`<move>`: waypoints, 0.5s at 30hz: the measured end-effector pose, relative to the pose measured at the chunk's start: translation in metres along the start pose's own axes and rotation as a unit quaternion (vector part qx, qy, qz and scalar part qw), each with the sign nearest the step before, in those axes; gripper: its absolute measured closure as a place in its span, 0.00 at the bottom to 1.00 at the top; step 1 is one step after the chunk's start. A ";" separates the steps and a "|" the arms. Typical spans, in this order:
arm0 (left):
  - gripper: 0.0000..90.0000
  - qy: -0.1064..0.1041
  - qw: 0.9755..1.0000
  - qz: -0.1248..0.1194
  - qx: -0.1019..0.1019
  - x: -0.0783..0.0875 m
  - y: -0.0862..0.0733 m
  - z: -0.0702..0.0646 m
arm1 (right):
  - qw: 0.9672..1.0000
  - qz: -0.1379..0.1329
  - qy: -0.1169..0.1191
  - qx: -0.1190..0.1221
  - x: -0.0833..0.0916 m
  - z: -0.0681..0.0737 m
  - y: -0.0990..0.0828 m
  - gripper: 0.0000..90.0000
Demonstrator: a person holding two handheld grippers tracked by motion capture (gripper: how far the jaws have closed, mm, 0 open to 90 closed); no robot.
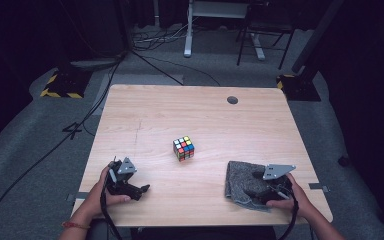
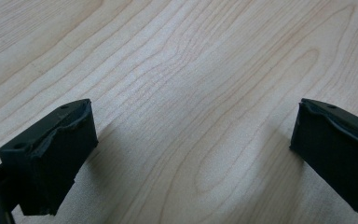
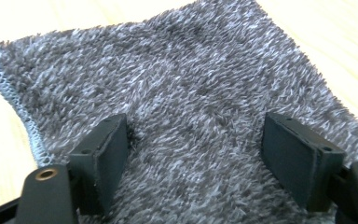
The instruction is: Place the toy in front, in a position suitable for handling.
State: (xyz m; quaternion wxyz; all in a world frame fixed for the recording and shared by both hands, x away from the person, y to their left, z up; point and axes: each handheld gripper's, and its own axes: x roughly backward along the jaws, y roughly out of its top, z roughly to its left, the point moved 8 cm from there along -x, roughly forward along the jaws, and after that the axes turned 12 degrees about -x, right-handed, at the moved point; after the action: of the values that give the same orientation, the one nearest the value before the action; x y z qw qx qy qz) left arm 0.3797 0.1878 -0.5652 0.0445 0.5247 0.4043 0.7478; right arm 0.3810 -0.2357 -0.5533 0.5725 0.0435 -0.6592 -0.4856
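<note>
Right gripper view: right gripper (image 3: pixel 193 154) fingers apart over grey towel (image 3: pixel 177 93); left gripper (image 2: pixel 191 154) fingers apart; no writing.

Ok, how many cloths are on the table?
1: a grey fuzzy cloth near the table's front right corner, under the open right gripper.

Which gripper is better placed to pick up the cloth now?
Right. The right gripper hangs over the grey cloth, jaws open with pile between them. The left gripper is open over bare table, across from the cloth.
</note>
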 end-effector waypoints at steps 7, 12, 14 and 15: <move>0.01 0.000 1.000 0.001 0.001 0.000 0.000 0.000 | 1.000 -0.006 -0.011 -0.014 0.004 -0.011 -0.002 0.27; 0.01 -0.004 1.000 0.000 -0.002 -0.003 0.004 -0.002 | 1.000 -0.009 -0.019 -0.023 0.007 -0.018 -0.004 0.27; 0.01 -0.007 1.000 -0.001 -0.007 -0.004 0.005 -0.003 | 0.999 -0.010 -0.019 -0.025 0.007 -0.020 -0.004 0.27; 0.01 -0.007 1.000 0.000 -0.005 -0.004 0.006 -0.004 | 0.999 -0.011 -0.021 -0.026 0.007 -0.020 -0.004 0.27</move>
State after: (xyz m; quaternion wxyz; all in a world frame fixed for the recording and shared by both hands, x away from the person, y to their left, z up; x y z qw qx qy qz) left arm 0.3807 0.1799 -0.5652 0.0499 0.5297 0.3998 0.7464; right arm 0.3927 -0.2543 -0.5535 0.5545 0.0258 -0.6577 -0.5093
